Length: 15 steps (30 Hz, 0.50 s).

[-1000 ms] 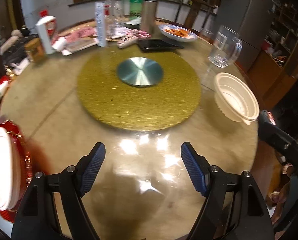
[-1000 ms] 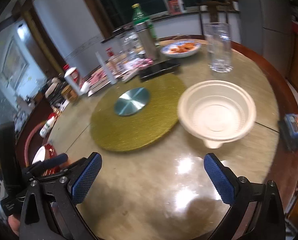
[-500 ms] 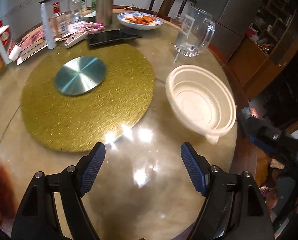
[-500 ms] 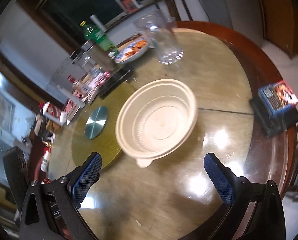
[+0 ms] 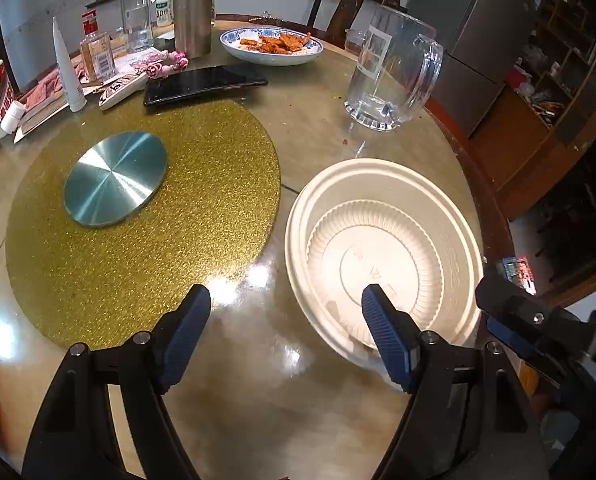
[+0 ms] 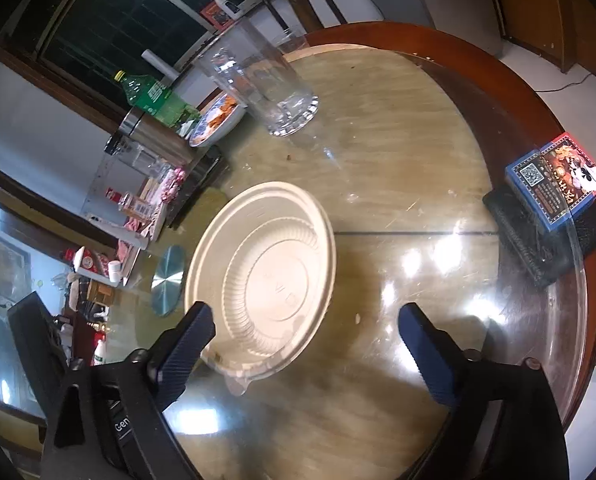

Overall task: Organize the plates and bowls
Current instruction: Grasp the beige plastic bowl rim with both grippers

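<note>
A cream disposable bowl [image 5: 382, 252] stands empty on the glass-topped round table, right of the gold turntable [image 5: 137, 216]. My left gripper [image 5: 285, 312] is open; its right finger [image 5: 386, 336] hangs over the bowl's near rim, its left finger over the table. In the right wrist view the bowl [image 6: 265, 276] lies ahead and left of centre. My right gripper [image 6: 304, 344] is open, with its left finger [image 6: 185, 340] at the bowl's near left rim and the right finger clear of it. The right gripper's body [image 5: 538, 328] shows at the right edge of the left wrist view.
A glass mug [image 5: 394, 76] stands beyond the bowl. A plate of food [image 5: 271, 46], a phone [image 5: 203, 82], a steel flask [image 5: 191, 8], jars and bottles crowd the far side. A card box on a dark wallet [image 6: 554, 196] lies near the table's right rim.
Both grippers have swung and closed in on the cream bowl, which now fills more of each view. The red and white plates at the left have left the left wrist view.
</note>
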Each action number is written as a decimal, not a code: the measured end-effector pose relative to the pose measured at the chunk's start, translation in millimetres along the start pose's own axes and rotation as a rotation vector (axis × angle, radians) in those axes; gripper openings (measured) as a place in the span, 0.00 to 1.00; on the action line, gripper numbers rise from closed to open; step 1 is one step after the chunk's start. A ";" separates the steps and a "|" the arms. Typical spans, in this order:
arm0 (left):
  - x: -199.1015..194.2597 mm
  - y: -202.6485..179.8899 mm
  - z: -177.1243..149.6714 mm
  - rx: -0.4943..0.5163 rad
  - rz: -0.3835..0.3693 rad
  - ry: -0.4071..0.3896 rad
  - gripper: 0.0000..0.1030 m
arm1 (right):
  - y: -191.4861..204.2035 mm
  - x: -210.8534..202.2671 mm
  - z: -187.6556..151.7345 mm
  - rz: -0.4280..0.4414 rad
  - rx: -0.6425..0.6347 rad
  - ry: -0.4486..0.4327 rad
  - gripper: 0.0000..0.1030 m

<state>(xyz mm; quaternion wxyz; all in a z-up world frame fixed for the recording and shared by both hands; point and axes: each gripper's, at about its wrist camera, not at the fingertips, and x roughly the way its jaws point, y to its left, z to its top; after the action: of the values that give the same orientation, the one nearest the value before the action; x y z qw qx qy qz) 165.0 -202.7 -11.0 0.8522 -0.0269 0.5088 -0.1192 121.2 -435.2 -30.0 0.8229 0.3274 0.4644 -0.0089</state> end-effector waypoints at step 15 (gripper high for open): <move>15.9 -5.0 -6.4 0.066 0.063 -0.034 0.22 | -4.2 30.1 -2.8 0.036 0.045 0.043 0.22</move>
<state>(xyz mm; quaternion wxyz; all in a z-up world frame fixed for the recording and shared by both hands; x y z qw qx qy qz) 165.8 -210.8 -26.9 0.8645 0.0151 0.4905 -0.1086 134.9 -428.3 -56.4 0.8051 0.3544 0.4756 0.0022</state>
